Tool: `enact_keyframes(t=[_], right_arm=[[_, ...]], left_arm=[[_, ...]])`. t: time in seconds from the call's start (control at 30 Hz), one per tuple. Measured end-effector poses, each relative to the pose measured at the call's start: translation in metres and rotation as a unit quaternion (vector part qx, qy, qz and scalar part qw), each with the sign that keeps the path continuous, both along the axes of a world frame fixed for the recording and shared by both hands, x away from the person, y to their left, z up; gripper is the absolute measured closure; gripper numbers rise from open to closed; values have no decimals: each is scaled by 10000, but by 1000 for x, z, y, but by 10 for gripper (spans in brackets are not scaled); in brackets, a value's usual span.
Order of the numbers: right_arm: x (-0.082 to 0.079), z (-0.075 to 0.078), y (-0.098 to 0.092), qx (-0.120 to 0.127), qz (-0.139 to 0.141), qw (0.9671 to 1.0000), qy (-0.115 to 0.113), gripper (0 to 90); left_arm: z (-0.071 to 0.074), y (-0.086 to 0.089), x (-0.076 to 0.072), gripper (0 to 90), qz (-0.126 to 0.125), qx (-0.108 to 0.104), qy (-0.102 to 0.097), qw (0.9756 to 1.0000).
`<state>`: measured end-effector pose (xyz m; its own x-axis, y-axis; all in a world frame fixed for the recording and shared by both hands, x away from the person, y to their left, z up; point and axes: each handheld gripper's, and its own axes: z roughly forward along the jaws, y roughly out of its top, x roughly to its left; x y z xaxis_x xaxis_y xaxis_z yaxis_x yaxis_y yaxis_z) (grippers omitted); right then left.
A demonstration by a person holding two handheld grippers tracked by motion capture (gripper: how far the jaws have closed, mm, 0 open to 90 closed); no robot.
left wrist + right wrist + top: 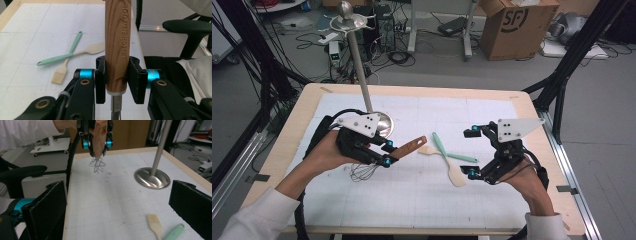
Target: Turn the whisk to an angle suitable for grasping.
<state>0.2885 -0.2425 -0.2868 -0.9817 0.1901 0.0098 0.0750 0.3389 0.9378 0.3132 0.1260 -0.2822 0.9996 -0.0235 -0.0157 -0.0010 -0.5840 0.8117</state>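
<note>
My left jaws clamp a whisk by its wooden handle; my right jaws stand wide with nothing between them.

High view: my left gripper [387, 152] carries the whisk [384, 157] above the worktop [412, 200], near the metal stand [379, 122]; my right gripper [472, 152] hangs beside 2 crossed tools, a green spatula [444, 149] and a pastry brush [452, 170].
Left gripper view: the pads press the handle on both sides.
Right gripper view: my jaws gape; the whisk's wires hang clear of the worktop.
</note>
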Motion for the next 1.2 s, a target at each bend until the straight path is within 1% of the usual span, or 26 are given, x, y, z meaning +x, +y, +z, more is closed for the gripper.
enact_keyframes(t=[0.07, 0.13, 0.17, 0.2, 0.23, 0.27, 0.3, 0.33, 0.37, 0.43, 0.47, 0.5, 0.53, 0.57, 0.6, 0.63, 0.67, 0.77, 0.8, 0.83, 0.87, 0.93, 1.0, 1.03, 1.1, 1.2], right_arm=[[5, 3, 6, 11, 113, 9999, 10, 3], [10, 5, 11, 0, 214, 9998, 5, 3], [12, 6, 14, 7, 264, 9996, 23, 3], [15, 7, 17, -16, 294, 9996, 14, 3], [16, 8, 20, -16, 352, 9994, 31, 3], [18, 9, 23, -27, 439, 9990, 42, 3], [19, 11, 25, -58, 505, 9987, 77, 3], [22, 13, 31, -106, 645, 9979, 32, 3], [22, 13, 31, -106, 645, 9979, 32, 3], [24, 17, 36, -146, 767, 9969, 19, 3], [26, 20, 42, -82, 889, 9960, -93, 3], [26, 20, 42, -82, 889, 9960, -93, 3], [26, 21, 45, -79, 971, 9952, -45, 3], [27, 22, 47, -104, 978, 9951, -24, 3], [29, 23, 51, -90, 1057, 9944, 12, 3], [29, 23, 51, -90, 1057, 9944, 12, 3], [34, 25, 55, -56, 1118, 9937, 31, 3], [37, 27, 59, -104, 1143, 9934, 26, 3], [39, 28, 62, -117, 1169, 9931, 6, 3], [42, 30, 66, -109, 1280, 9917, -24, 4], [42, 30, 66, -109, 1280, 9917, -24, 4], [44, 32, 71, -90, 1376, 9904, -54, 6], [46, 34, 74, -96, 1482, 9888, -119, 63], [45, 34, 76, -139, 1541, 9879, -57, 64], [47, 36, 80, -130, 1688, 9854, -197, 143], [46, 37, 81, -148, 1725, 9847, -192, 150]], left_arm=[[0, -2, 0, 705, -32, -23, -8, 10000], [0, -5, 0, 705, -56, -86, 33, 9999], [1, -5, 0, 705, -90, -85, -25, 9999], [0, -7, 0, 705, -90, -96, -33, 9999], [0, -7, 0, 705, -96, -113, 7, 9999], [0, -8, 0, 705, -115, -120, 15, 9999], [0, -9, 0, 705, -127, -113, -8, 9999], [0, -10, -1, 705, -159, -122, -5, 9998], [1, -10, -1, 705, -185, -120, -12, 9998], [1, -12, -1, 705, -168, -175, -16, 9997], [2, -12, -1, 705, -198, -173, -18, 9997], [2, -12, 0, 705, -184, -223, -6, 9996], [3, -13, 0, 705, -180, -270, -13, 9995], [3, -13, 0, 705, -182, -291, -5, 9994], [3, -14, 1, 705, -160, -306, 12, 9994], [3, -15, 2, 705, -167, -313, 11, 9994], [3, -15, 3, 705, -164, -310, 0, 9994], [3, -14, 5, 705, -143, -335, 57, 9993], [2, -14, 6, 705, -127, -373, 60, 9992], [2, -14, 7, 705, -127, -389, 70, 9991], [3, -13, 8, 705, -123, -412, 101, 9990], [3, -13, 9, 705, -127, -490, 99, 9987], [4, -13, 9, 705, -153, -527, 107, 9984], [4, -13, 9, 705, -138, -530, 90, 9985], [4, -13, 9, 705, -146, -530, 97, 9984], [5, -13, 9, 705, -135, -554, 102, 9983]])
